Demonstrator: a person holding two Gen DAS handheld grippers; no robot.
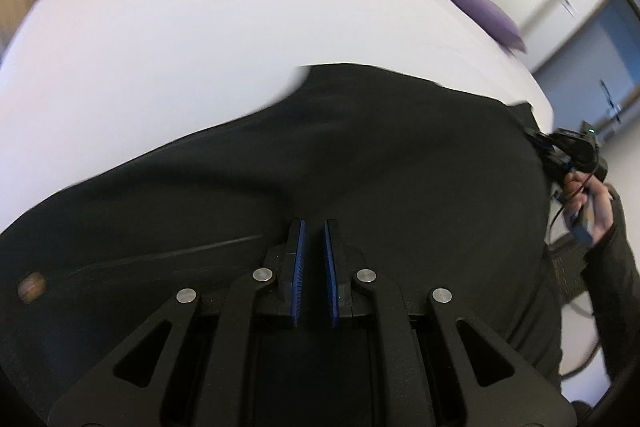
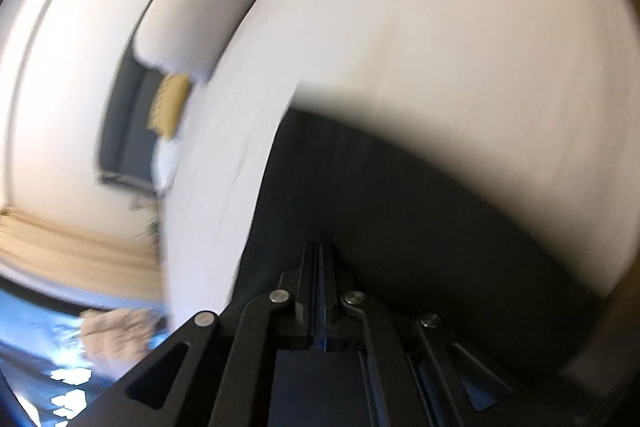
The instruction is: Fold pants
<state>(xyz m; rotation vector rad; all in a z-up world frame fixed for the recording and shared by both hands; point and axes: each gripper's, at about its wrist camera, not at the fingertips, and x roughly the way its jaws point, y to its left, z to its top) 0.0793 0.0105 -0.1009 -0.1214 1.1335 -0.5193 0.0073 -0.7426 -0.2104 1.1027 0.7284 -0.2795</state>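
A white bed fills the upper half of both views. Black pants are spread across the lower half, one layer apparently laid over; further folds are judged outstanding. The left claw is seen nearly closed, a narrow gap between pads, nothing visibly held. The right claw is fully closed; whether cloth is pinched cannot be told.

A white-sheeted bed carries black pants at its near edge; a purple item, perhaps a cushion, lies toward its far edge.
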